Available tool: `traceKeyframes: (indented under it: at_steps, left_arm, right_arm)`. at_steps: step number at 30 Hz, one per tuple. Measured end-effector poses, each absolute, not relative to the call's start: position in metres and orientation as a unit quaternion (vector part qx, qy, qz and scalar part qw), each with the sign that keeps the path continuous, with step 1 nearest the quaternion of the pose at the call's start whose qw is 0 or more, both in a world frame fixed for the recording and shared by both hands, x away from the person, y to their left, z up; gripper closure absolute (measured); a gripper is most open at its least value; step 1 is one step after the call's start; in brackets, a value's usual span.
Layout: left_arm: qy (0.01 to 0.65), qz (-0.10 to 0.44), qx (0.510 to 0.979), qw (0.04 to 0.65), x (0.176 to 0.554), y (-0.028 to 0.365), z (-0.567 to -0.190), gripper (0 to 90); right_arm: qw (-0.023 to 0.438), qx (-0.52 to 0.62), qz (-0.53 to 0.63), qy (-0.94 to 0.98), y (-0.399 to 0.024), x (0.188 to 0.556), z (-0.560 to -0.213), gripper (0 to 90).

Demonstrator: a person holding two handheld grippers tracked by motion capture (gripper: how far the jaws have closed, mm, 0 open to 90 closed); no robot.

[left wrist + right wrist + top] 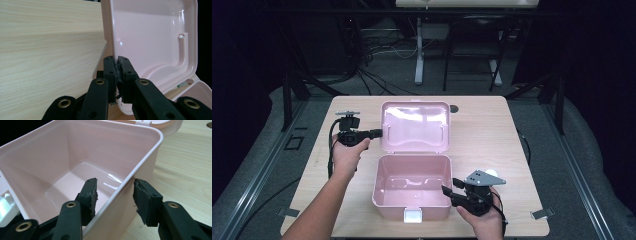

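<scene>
L fingers point(117, 60) pinched lid point(150, 37) edge | R fingers point(115, 192) wide, straddled box point(140, 165) wall, no squeeze | lid upright, hinged behind box

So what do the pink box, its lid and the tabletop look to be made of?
Box and lid: likely moulded plastic, glossy pale pink; the lamps glare on the smooth walls and the rims are thin and rounded.
Table: light wood or wood-look laminate, matt, with fine straight grain lines; which of the two cannot be told.
</scene>
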State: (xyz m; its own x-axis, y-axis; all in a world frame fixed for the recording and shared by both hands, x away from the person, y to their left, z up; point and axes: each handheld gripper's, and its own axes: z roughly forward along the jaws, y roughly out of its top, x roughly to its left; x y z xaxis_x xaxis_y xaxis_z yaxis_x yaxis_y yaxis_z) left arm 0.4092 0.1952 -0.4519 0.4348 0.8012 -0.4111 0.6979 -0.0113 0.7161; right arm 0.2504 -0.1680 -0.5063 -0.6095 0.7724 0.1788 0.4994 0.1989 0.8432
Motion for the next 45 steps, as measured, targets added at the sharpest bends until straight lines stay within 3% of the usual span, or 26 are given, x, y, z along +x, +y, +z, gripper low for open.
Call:
traceKeyframes:
  at_steps: [45]
  left_arm:
    - [0.547,0.035,0.715,0.433,0.419,0.195,-0.471,87.9]
  right_arm:
    - [0.146,0.42,0.478,0.757,-0.167,0.25,-0.507,53.9]
